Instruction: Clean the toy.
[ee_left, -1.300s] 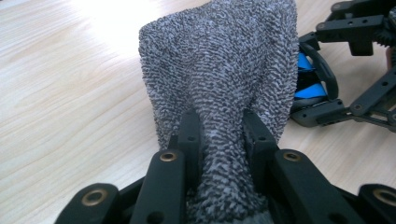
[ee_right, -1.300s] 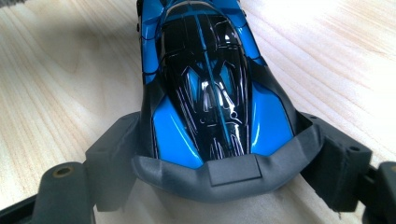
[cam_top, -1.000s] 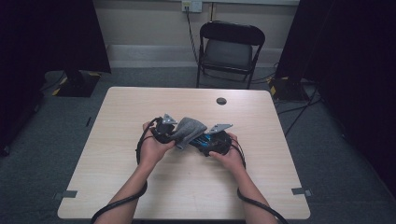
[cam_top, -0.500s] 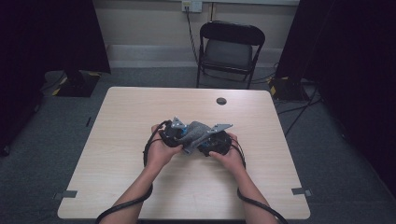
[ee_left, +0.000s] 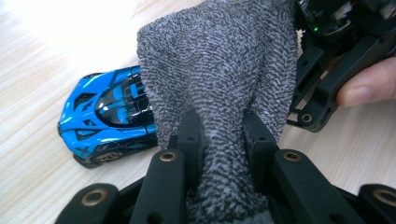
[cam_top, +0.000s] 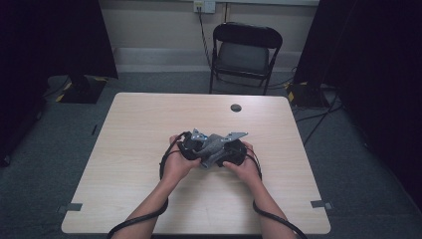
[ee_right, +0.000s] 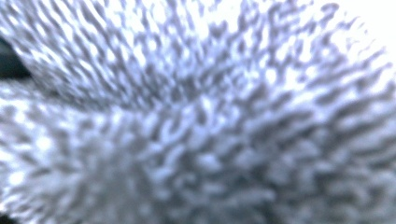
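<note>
grey knitted terry cloth (ee_left: 219, 70) is pinched in the left gripper (ee_left: 219, 140), blue toy car (ee_left: 109, 116) at nine o'clock; right gripper (cam_top: 234, 152) grip unclear.

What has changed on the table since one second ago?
The left gripper with the grey cloth moved slightly right, toward the right gripper. Its fingers remain closed on the cloth. The blue toy car lies beside it; the right hand stayed put.
</note>
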